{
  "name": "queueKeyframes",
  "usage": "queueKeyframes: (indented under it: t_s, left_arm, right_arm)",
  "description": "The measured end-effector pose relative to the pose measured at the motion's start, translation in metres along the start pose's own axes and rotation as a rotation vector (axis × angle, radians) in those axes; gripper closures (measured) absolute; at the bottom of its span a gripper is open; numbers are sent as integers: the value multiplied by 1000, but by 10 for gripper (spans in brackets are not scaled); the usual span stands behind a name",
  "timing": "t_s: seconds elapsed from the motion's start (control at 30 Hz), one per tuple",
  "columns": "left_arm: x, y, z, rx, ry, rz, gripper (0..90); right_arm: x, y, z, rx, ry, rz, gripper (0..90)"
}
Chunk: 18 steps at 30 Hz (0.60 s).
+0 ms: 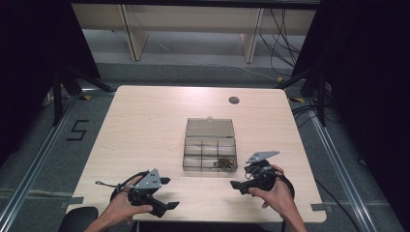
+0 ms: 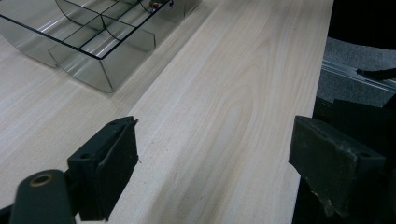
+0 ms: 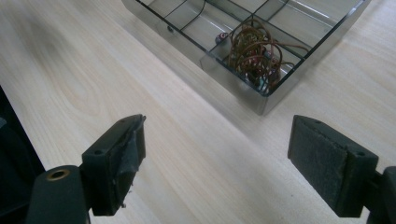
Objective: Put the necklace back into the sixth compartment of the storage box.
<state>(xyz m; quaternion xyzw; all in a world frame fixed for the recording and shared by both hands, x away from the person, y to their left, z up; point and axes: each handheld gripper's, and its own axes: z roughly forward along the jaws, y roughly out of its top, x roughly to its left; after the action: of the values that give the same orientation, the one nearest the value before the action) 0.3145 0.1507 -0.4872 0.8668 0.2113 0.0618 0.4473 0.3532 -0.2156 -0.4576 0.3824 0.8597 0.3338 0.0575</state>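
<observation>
Two forearms come in from the bottom of the high view, each hand gripping a black two-jaw tool over the near edge of the pale wood-grain counter (image 1: 145, 125). On the person's left, the left gripper (image 1: 164, 193) sits close to the near-left corner with its jaws spread wide and nothing between them; its own view shows bare wood between the two black pads, with the counter's edge running under the right-hand one. Over at the near right, the right gripper (image 1: 241, 180) is likewise wide open and empty, its grey three-cornered plate tilted up above the hand. Between and beyond the two tools lies a clear smoky-grey plastic compartment box (image 1: 210, 153), its hinged lid (image 1: 210, 127) thrown open and lying flat on the far side, so that box and lid together run lengthwise away from the person. Its tray is split by thin dividers into small cells in rows. In the near-right corner cell sits a tangle of thin brown wire loops with small dark beads (image 3: 252, 53), just ahead of the right gripper. A small dark round grommet (image 1: 234, 100) is set into the counter near its far edge. On the grey floor to the left, black tape forms the figure "5" (image 1: 77, 130). No brand or label can be read on the box or the tools.
</observation>
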Motion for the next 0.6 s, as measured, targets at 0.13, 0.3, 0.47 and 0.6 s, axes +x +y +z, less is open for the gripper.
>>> queueKeyframes:
  t_s: [0.13,0.3,0.47,0.6]
  left_arm:
    - [0,0,0,0,-2,7,150]
    - [-1,0,-1,9,6,-11,150]
    - [1,0,0,7,2,14,150]
    - [0,-1,0,7,6,-19,150]
  right_arm:
    - [0,-3,0,6,3,2,198]
    - [2,-8,2,8,8,12,196]
    - [3,-12,3,-13,17,16,193]
    - [5,-16,3,-5,11,28,191]
